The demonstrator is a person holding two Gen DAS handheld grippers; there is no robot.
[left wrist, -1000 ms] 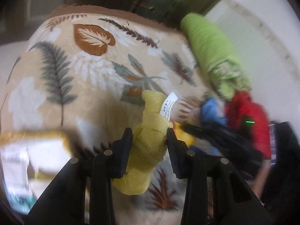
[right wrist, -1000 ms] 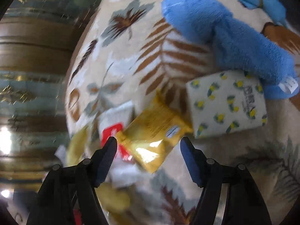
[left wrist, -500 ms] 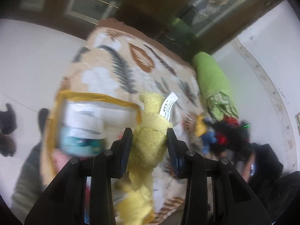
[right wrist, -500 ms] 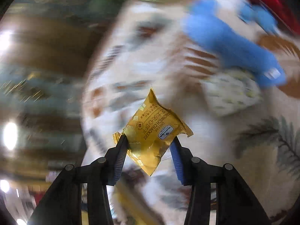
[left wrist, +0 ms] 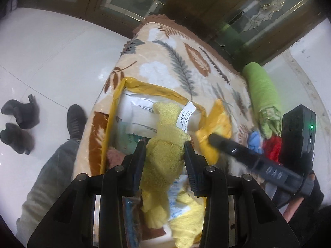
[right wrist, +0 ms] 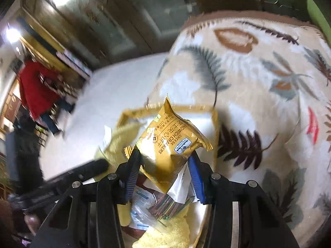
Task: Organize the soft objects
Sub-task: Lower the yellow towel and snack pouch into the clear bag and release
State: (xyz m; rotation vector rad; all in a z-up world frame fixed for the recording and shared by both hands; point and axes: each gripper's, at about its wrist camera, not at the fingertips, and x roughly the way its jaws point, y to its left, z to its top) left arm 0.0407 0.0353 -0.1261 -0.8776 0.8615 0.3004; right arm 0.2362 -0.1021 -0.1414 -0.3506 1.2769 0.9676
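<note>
In the left wrist view, the left gripper (left wrist: 164, 157), clamped on the yellow plush toy (left wrist: 163, 144), has swung from open blanket to above the yellow-rimmed storage bag (left wrist: 115, 103), so a drop-in looks close; the toy's long axis runs 12 to 6 o'clock, its white label (left wrist: 186, 116) at the 12 end. In the right wrist view, the right gripper (right wrist: 163, 169), which stood wide over the lying cheese cracker packet (right wrist: 171, 142) a second ago, now grips it above the same bag, long axis 12 to 6 o'clock, one corner pointing to 12.
</note>
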